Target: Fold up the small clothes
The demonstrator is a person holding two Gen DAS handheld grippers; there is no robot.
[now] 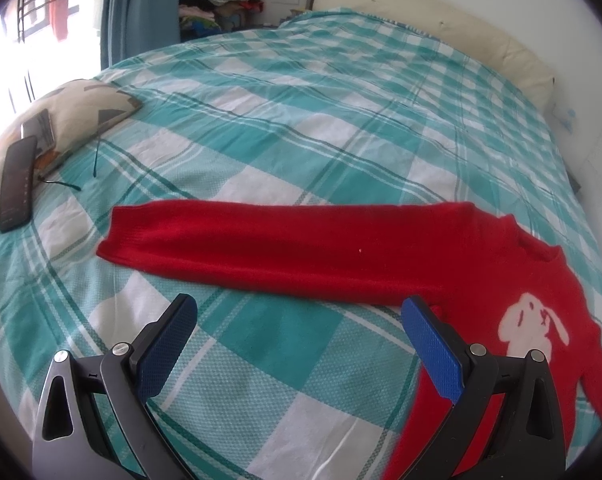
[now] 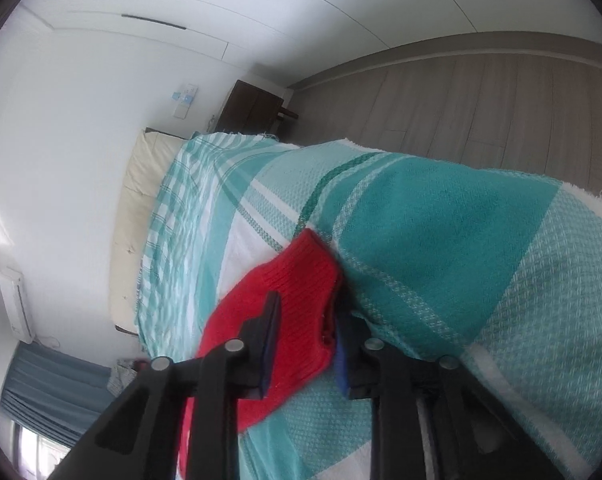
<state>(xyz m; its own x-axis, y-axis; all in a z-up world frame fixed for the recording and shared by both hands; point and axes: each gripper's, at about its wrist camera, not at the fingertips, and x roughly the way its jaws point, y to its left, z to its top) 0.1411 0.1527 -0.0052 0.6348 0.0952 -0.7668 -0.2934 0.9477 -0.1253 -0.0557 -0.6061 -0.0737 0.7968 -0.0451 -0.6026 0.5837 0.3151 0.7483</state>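
Flat on the bed (image 1: 301, 128), red sweater (image 1: 301, 248), left tongs (image 1: 301, 340) apart, right tongs (image 2: 307, 332) clamped on its cuff (image 2: 301, 280).

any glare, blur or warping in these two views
Left wrist view: the window at upper left is blown out white, and fisheye bends the teal-and-white checked bedspread. Right wrist view: rolled sideways, with soft edges on the red knitted sweater.
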